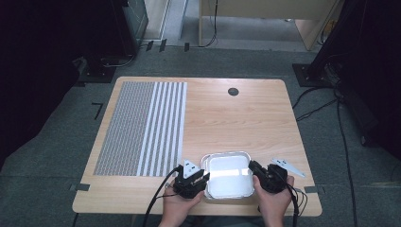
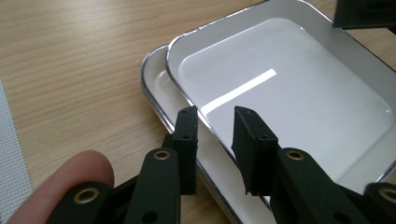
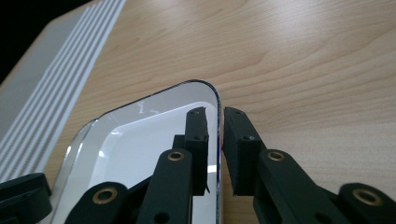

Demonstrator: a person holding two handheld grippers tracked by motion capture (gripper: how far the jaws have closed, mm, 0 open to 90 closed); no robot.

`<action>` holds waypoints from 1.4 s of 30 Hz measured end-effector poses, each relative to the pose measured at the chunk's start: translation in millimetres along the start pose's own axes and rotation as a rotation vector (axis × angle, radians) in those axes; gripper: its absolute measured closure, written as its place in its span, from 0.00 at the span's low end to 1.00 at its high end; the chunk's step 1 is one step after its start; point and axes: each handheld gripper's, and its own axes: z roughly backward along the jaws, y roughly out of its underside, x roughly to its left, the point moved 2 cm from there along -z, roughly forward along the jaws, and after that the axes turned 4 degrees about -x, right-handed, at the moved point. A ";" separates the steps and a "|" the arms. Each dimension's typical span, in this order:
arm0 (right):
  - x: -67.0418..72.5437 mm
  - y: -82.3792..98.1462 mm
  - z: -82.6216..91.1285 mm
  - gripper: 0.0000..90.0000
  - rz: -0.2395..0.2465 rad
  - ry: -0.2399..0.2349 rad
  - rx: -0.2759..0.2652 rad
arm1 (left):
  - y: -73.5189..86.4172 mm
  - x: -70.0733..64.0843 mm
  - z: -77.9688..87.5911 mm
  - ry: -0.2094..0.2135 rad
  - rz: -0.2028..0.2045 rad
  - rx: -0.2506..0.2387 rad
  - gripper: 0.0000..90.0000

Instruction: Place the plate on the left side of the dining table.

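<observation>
Straddling opposite rims of the lid (image 1: 228, 174), which sits skewed atop the foil tray (image 2: 154, 84): left gripper (image 1: 203, 179) jaws apart, right gripper (image 3: 215, 116) jaws narrowly apart around the edge, probably to align it.

both forearms come in from the bottom centre of the high view, hands side by side. the left tool (image 1: 204, 178) points right, its jaws a moderate gap apart. the right tool (image 1: 252, 166) points left, jaws nearly together with a thin slit between.
</observation>
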 end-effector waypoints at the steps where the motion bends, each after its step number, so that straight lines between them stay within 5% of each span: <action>1: 0.1 -0.2 -2.5 0.91 0.012 0.008 0.005 | 0.7 -1.2 -0.9 0.003 -0.002 0.004 0.79; 8: 0.1 0.4 -11.1 0.99 0.005 0.032 0.035 | 2.8 -5.7 -4.0 0.029 -0.014 0.031 0.77; 18: -7.3 3.4 -6.6 1.00 -0.131 0.033 0.000 | 2.2 -6.8 -1.8 0.031 -0.013 0.023 0.73; 32: 4.7 3.2 -2.7 1.00 -0.125 -0.002 0.003 | -3.1 0.5 5.5 -0.012 -0.022 0.024 0.85; 42: 24.9 1.0 -8.3 1.00 -0.120 -0.022 -0.002 | -11.9 19.4 18.5 -0.043 0.001 0.001 0.90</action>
